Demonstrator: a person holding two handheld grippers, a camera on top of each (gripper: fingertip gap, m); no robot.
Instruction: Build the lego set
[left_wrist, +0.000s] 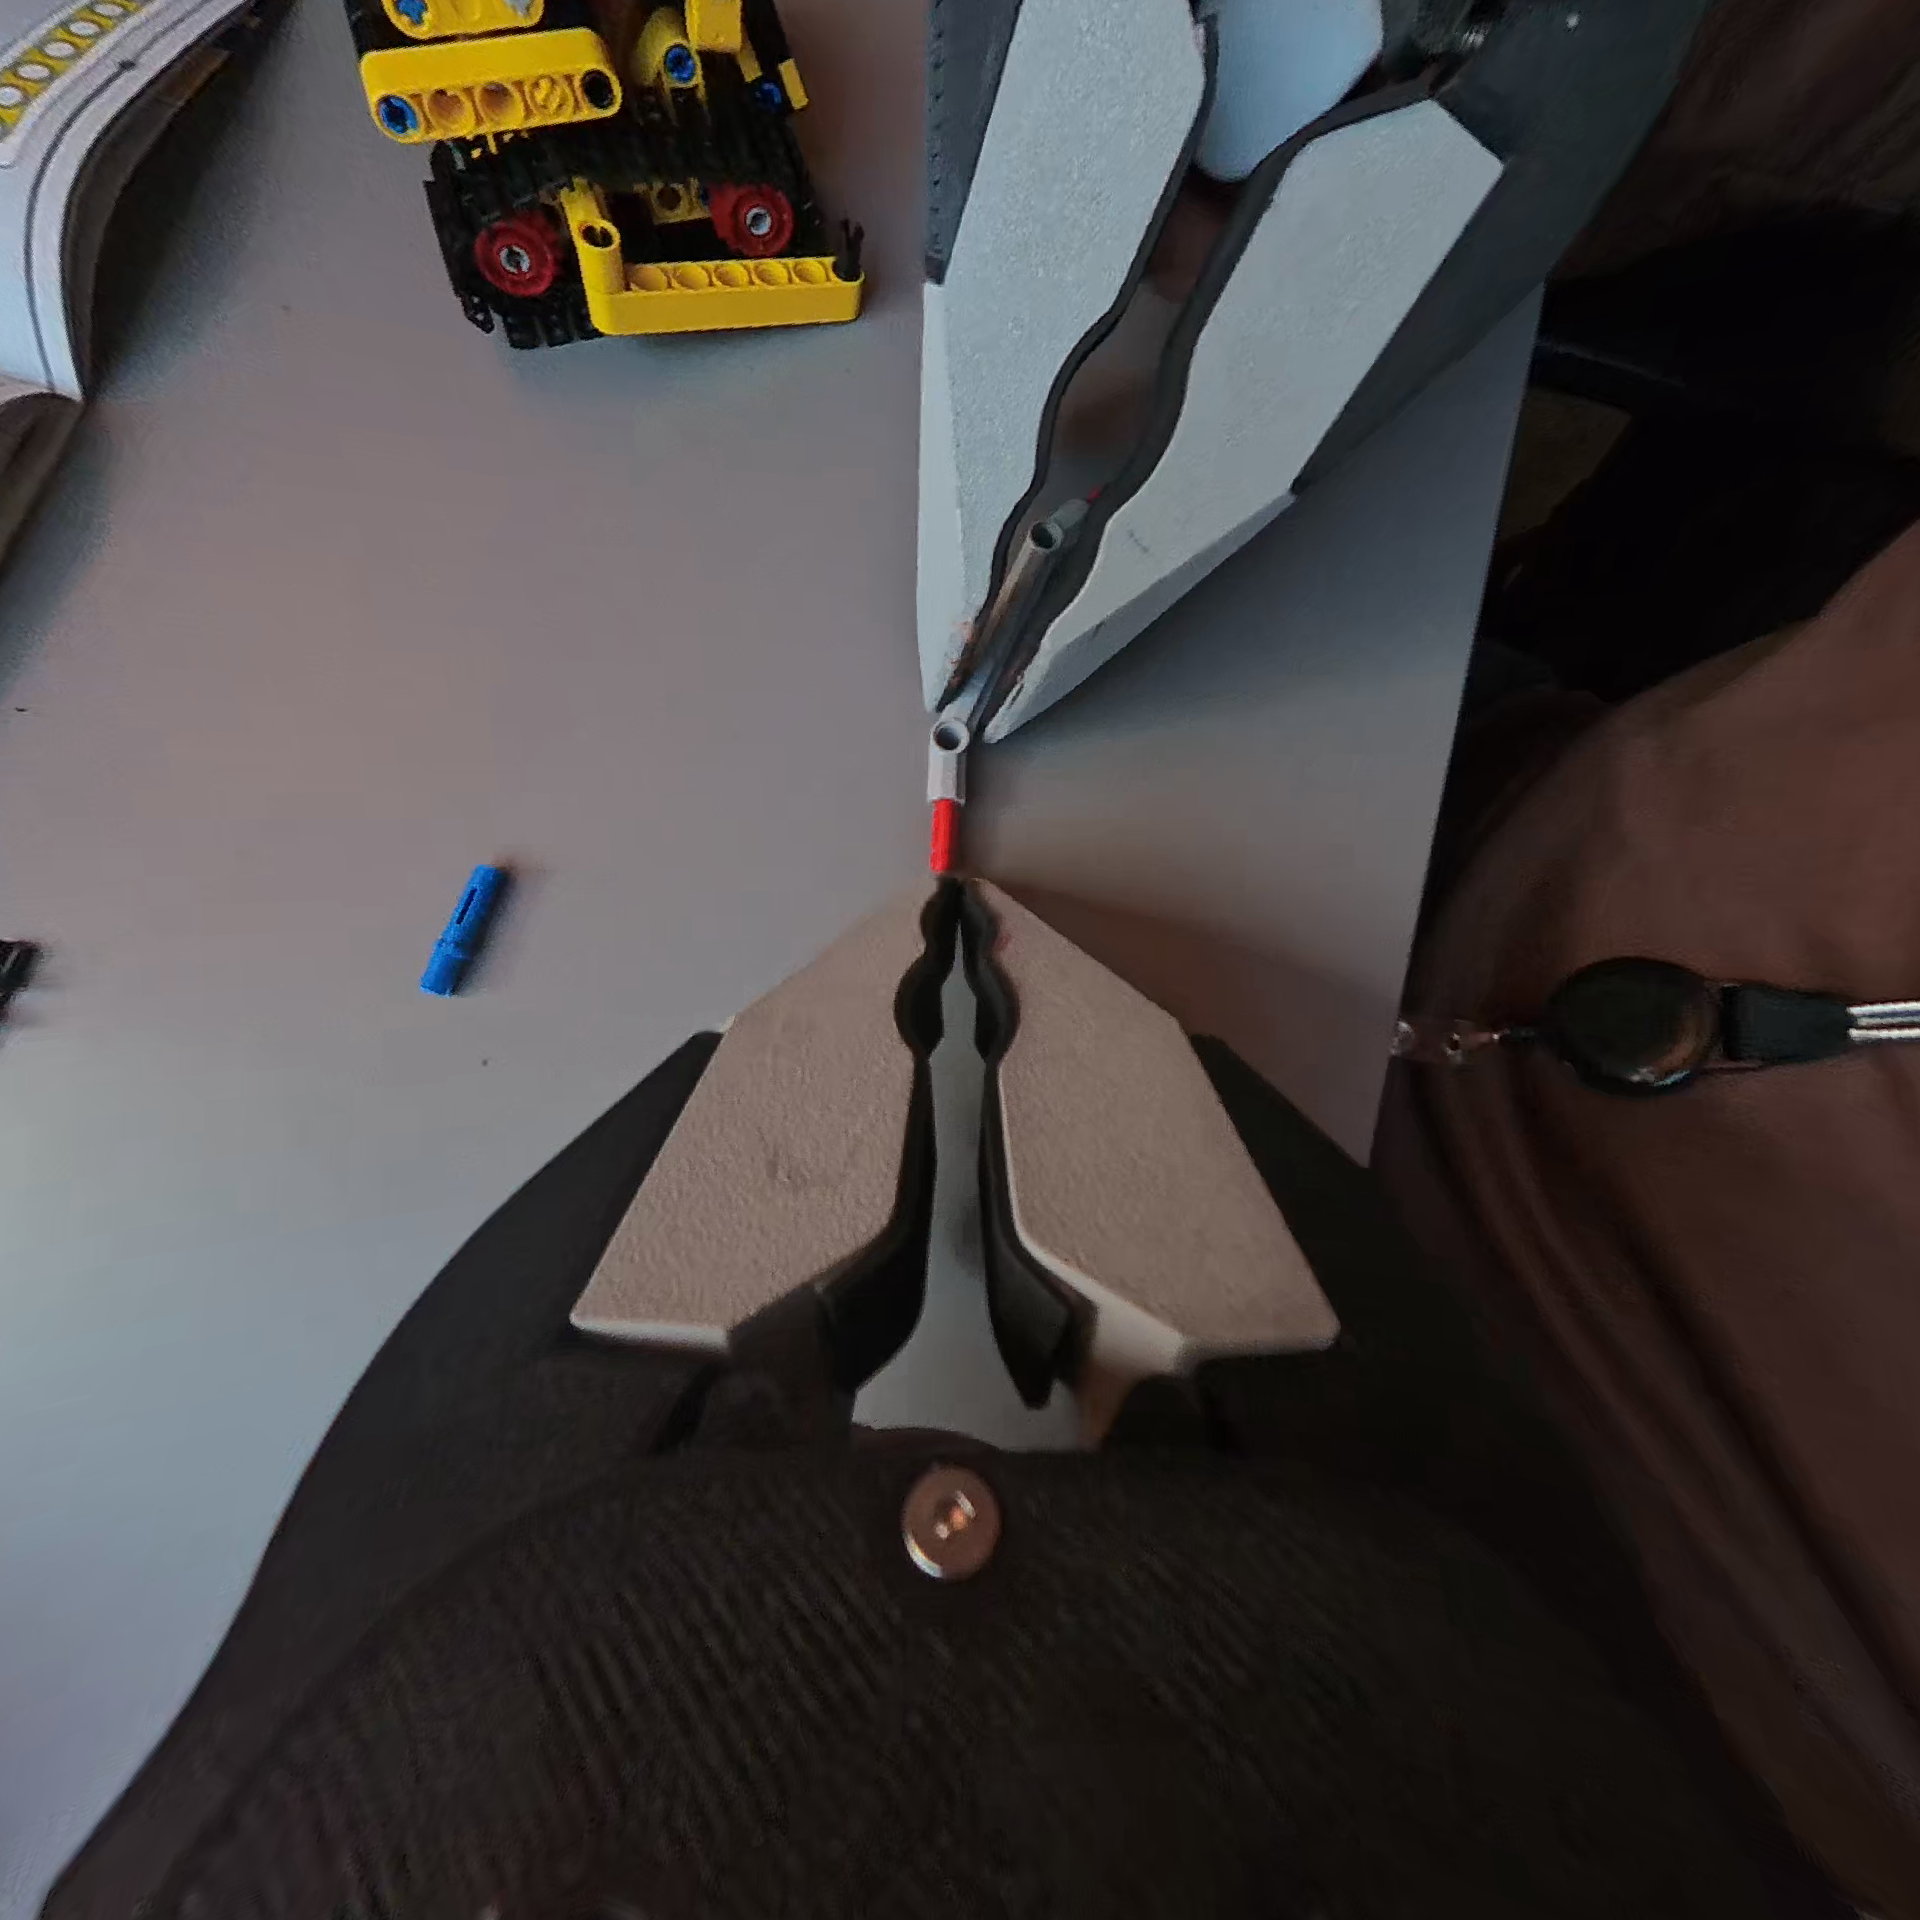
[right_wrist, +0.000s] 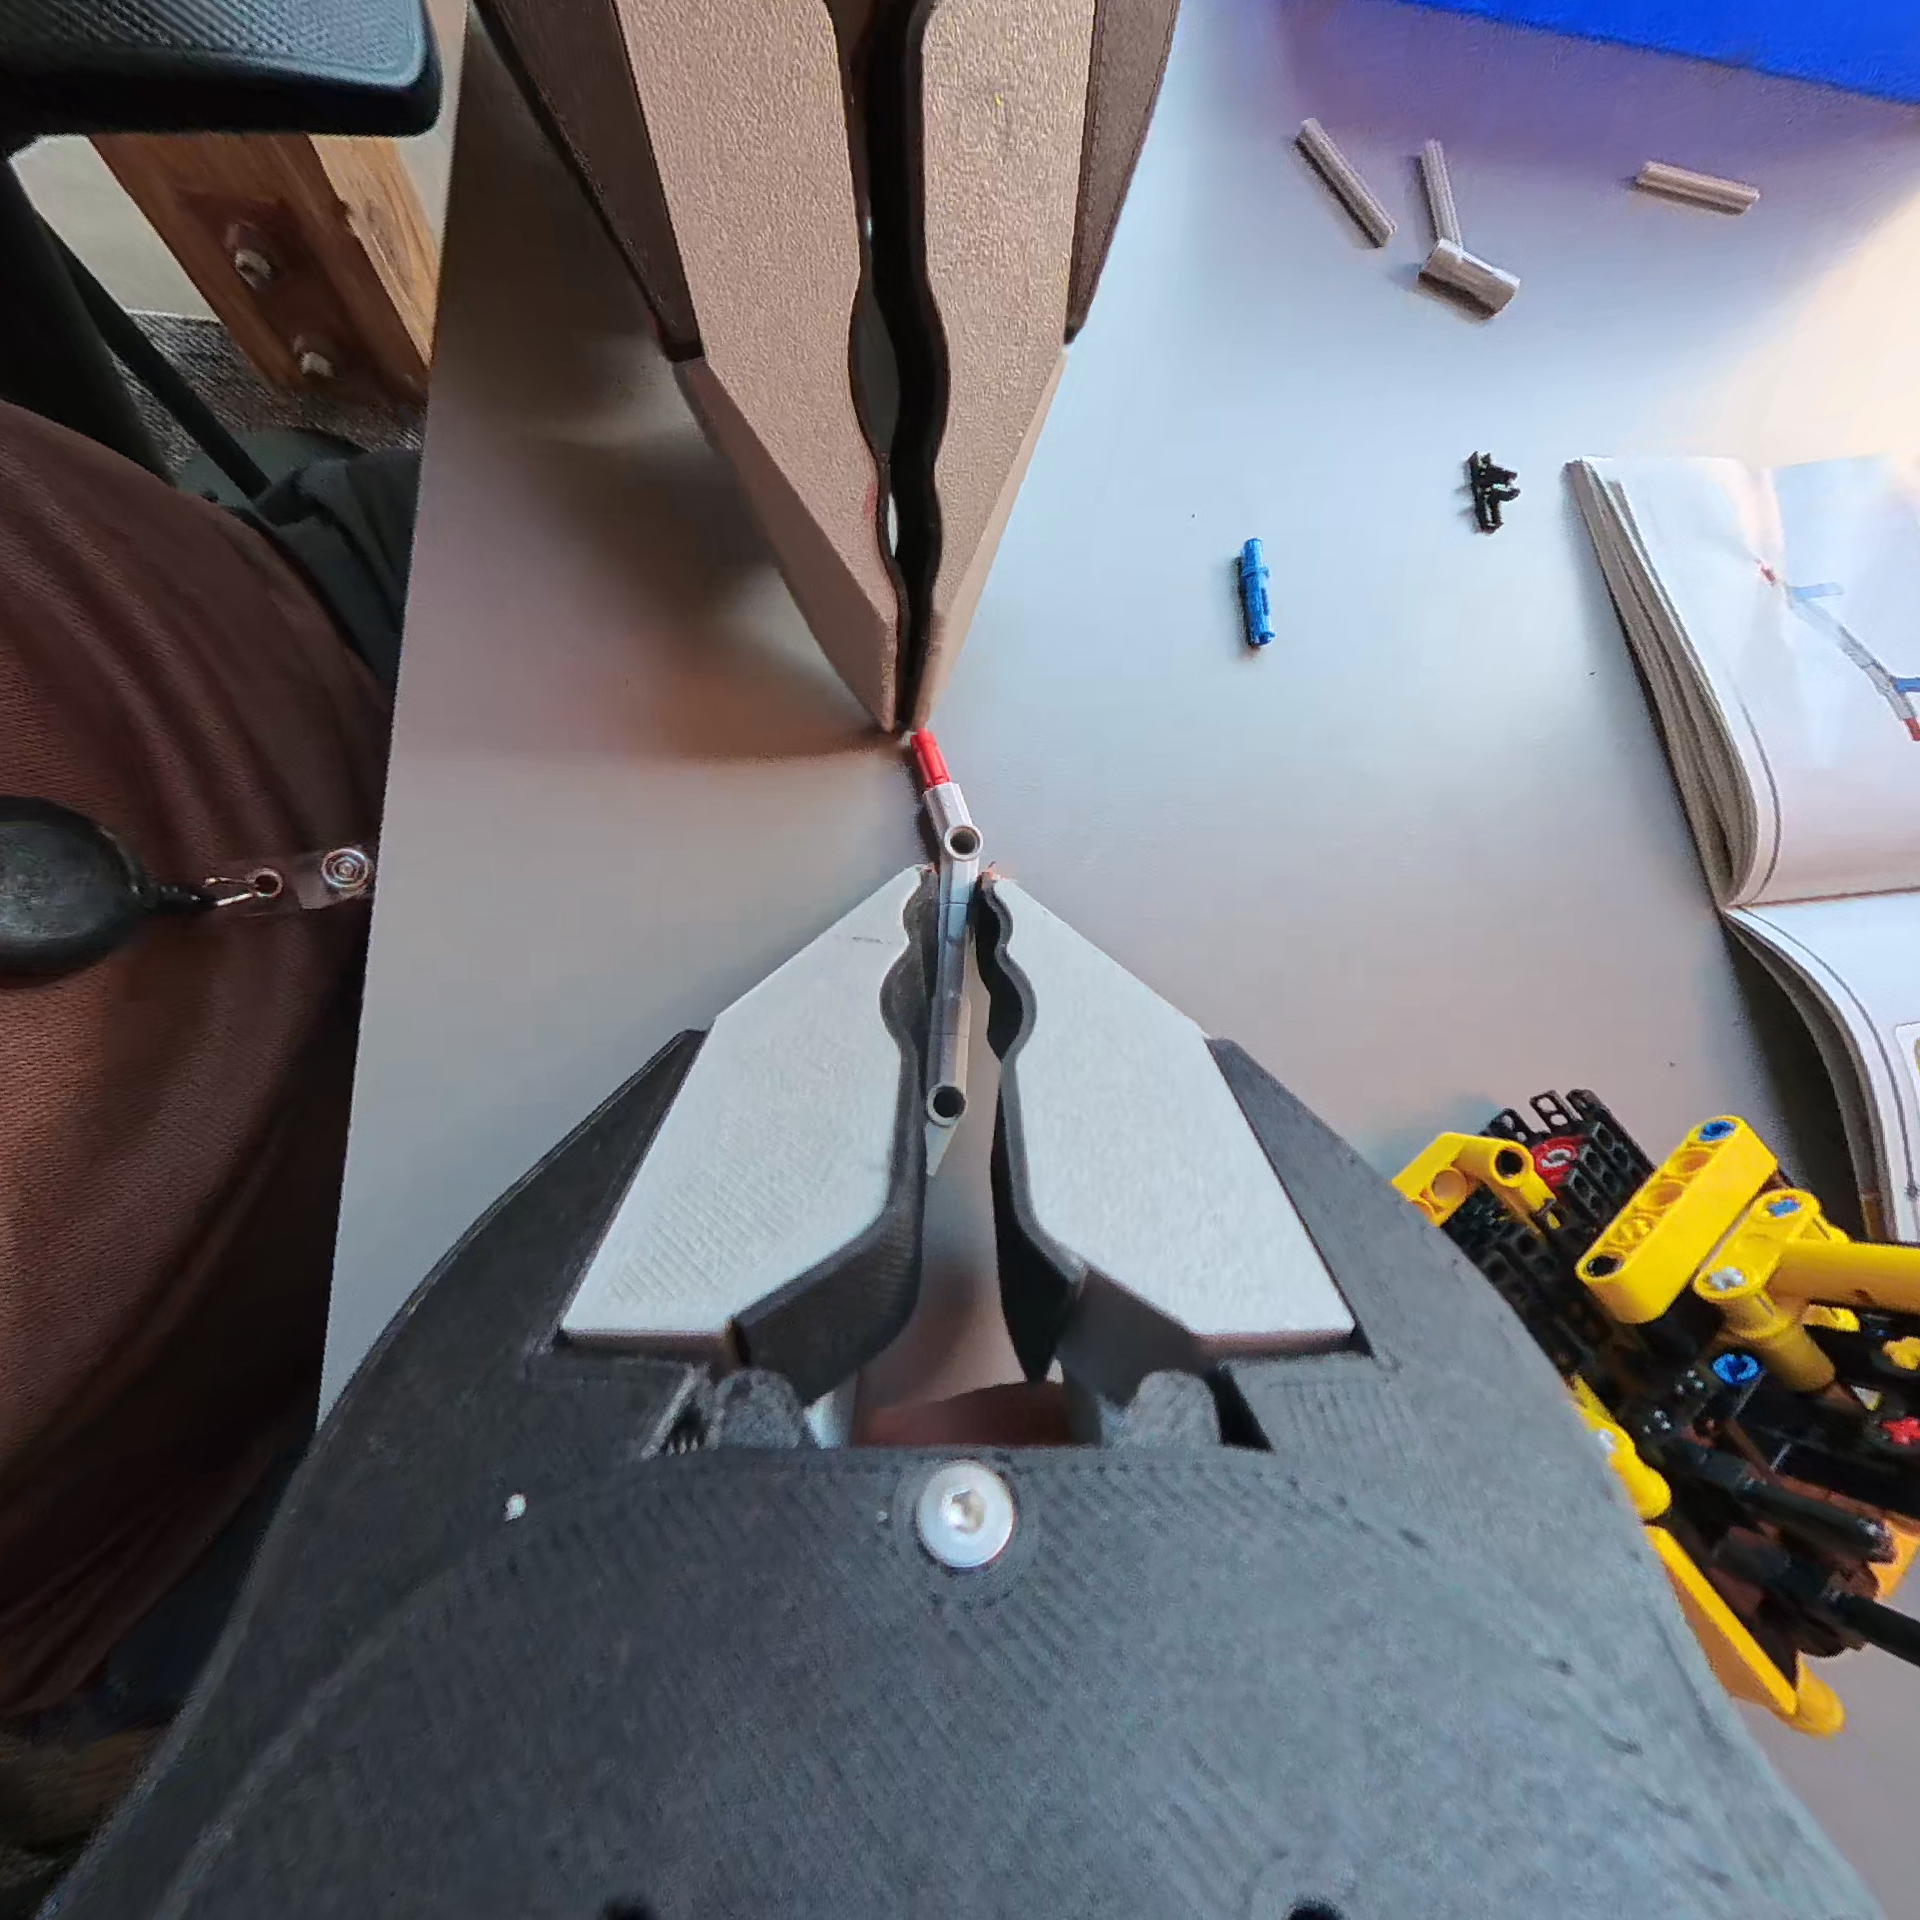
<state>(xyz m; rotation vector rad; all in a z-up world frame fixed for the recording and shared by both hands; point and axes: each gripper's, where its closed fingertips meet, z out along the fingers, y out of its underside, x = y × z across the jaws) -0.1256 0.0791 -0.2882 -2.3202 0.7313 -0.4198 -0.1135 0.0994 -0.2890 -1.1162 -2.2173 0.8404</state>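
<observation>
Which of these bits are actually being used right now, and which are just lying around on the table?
In use:
- left gripper, shut on the red pin
- right gripper, shut on the grey connector

Lying about:
- blue pin
- small black piece
- loose grey pieces
- yellow and black model
- open booklet

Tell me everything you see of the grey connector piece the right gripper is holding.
The grey connector is a thin, plastic-looking bar with open tube ends. The right gripper is shut on its shaft; one tube end juts past the fingertips, above the table. A red pin, pinched by the left gripper, enters that end's sleeve.
</observation>
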